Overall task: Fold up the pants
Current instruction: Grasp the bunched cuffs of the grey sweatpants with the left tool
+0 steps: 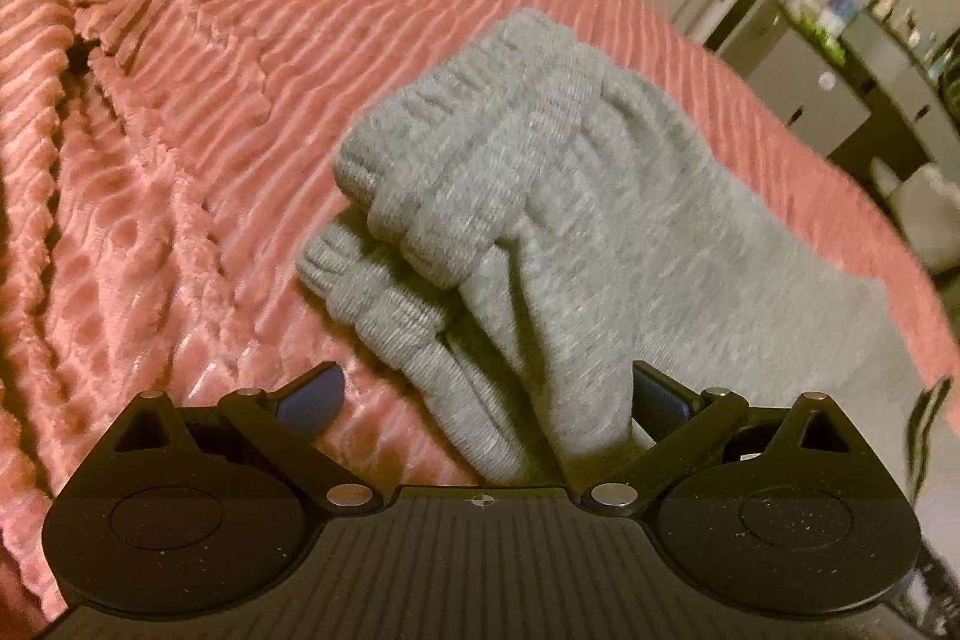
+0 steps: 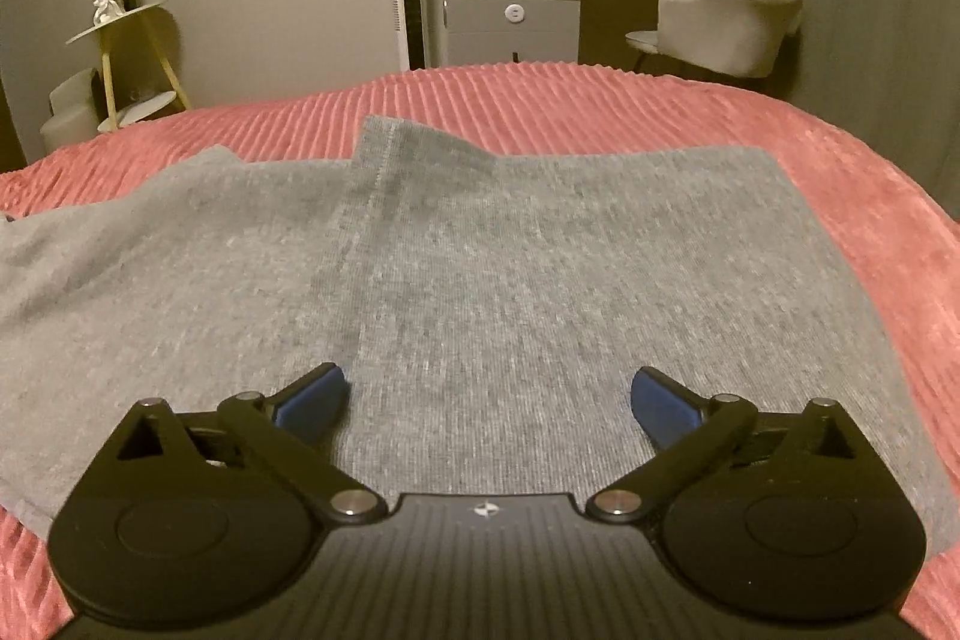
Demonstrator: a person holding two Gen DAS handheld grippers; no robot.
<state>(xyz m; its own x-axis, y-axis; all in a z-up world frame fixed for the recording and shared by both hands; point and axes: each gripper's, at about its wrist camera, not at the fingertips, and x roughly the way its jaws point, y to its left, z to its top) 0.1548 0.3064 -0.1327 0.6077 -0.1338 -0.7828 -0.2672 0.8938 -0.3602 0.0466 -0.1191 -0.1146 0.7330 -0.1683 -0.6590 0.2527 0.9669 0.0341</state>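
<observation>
The bed [image 2: 600, 100] is covered by a pink ribbed bedspread [image 1: 300, 40], rumpled into folds at one side in the left wrist view. Grey pants [image 2: 480, 280] lie directly on the bedspread. In the right wrist view the fabric is spread mostly flat in overlapping layers. In the left wrist view the ribbed cuffs [image 1: 456, 172] sit bunched, one over the other.

One pair of grey pants [image 2: 480, 280] lies on one pink ribbed blanket [image 2: 840, 172]. Two grippers show, left gripper [image 1: 486, 394] and right gripper [image 2: 489, 397], each with two blue-tipped fingers [image 2: 312, 397].
</observation>
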